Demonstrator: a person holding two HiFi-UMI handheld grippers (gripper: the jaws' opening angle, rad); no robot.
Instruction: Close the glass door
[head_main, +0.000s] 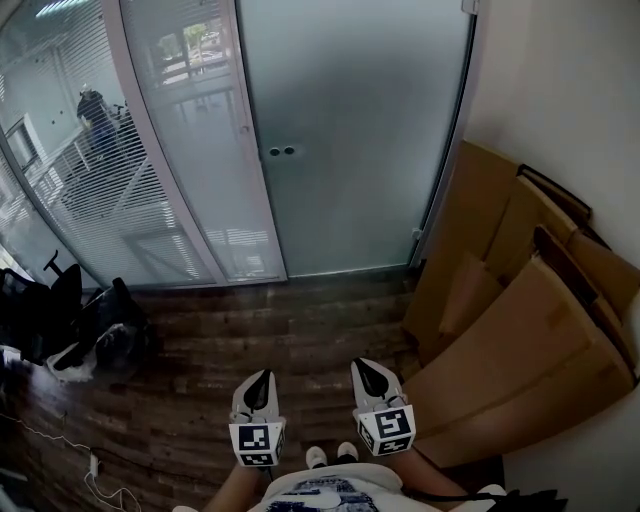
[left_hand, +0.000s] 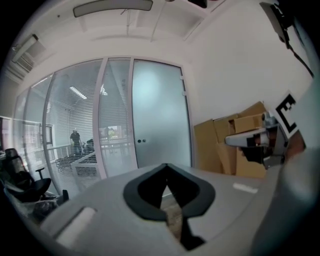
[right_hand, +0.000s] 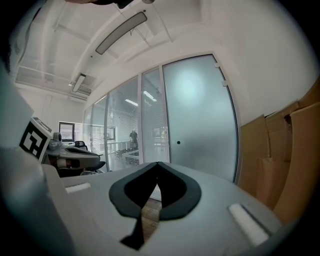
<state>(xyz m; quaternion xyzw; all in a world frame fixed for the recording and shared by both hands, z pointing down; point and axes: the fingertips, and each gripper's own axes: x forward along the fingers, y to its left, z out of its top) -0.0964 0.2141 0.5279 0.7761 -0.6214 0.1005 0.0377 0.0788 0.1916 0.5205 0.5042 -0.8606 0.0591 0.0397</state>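
One frosted glass door (head_main: 360, 130) fills the far side of the room. It spans the opening, and its right edge lies against the frame beside the white wall (head_main: 560, 90). To its left is a glazed partition (head_main: 170, 150) with slatted blinds behind it. A person (head_main: 97, 120) stands beyond that glass.

Dark wooden floor (head_main: 250, 340) runs from the door threshold to the person's shoes (head_main: 330, 455).

Flattened cardboard sheets (head_main: 520, 330) lean against the right-hand wall, near the door frame. A black chair (head_main: 70, 310) and other dark items sit at the left, by the partition.

The left gripper (head_main: 262, 380) and right gripper (head_main: 368, 372) are side by side low in the head view. Both point toward the door and are well apart from it. Each gripper's own view shows its jaws clenched, tips meeting, with nothing between them.

Two small round fittings (head_main: 281, 152) sit near the door's left edge. A thin cable (head_main: 95, 470) lies on the floor at lower left.
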